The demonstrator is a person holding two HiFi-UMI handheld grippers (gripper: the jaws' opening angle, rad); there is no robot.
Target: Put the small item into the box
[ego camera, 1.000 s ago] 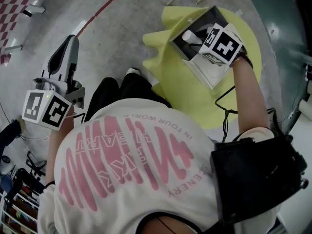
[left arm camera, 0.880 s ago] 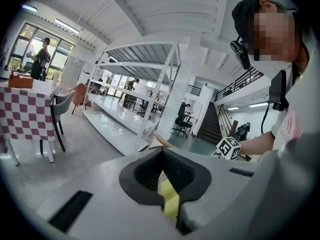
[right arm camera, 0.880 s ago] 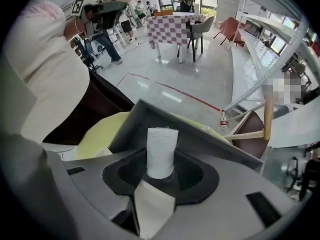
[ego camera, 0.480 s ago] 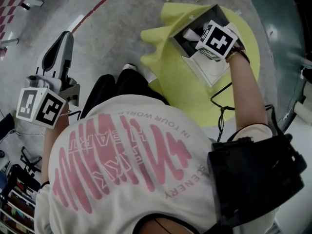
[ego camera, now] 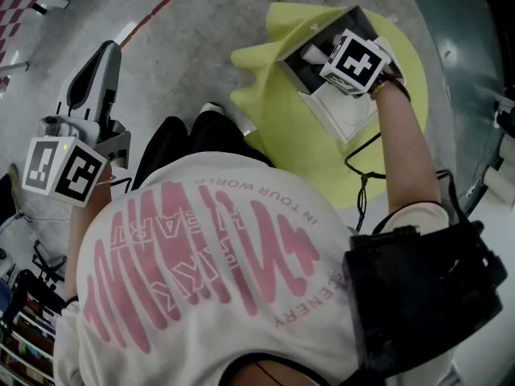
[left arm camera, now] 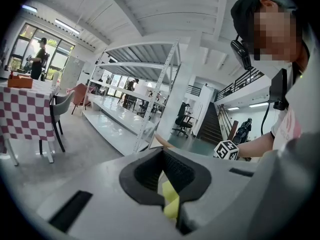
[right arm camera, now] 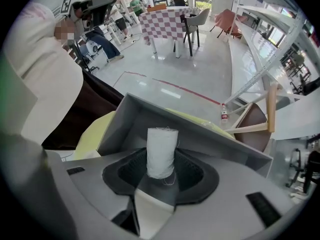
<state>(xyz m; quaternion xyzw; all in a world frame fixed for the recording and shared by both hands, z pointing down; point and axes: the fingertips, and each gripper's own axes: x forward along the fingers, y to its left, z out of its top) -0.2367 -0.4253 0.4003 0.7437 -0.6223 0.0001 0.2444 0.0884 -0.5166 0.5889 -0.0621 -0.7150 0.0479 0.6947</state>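
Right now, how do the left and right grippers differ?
Left gripper is empty, fingers together; right gripper grips a white spool. Left is held out over bare floor; right is over the open box on the yellow mat. Left points nearly level; right points down. Both carry marker cubes.

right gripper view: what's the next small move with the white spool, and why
Probably open the fingers to release it: the right gripper grips the white spool and points down into the open grey box, so the spool should drop inside.
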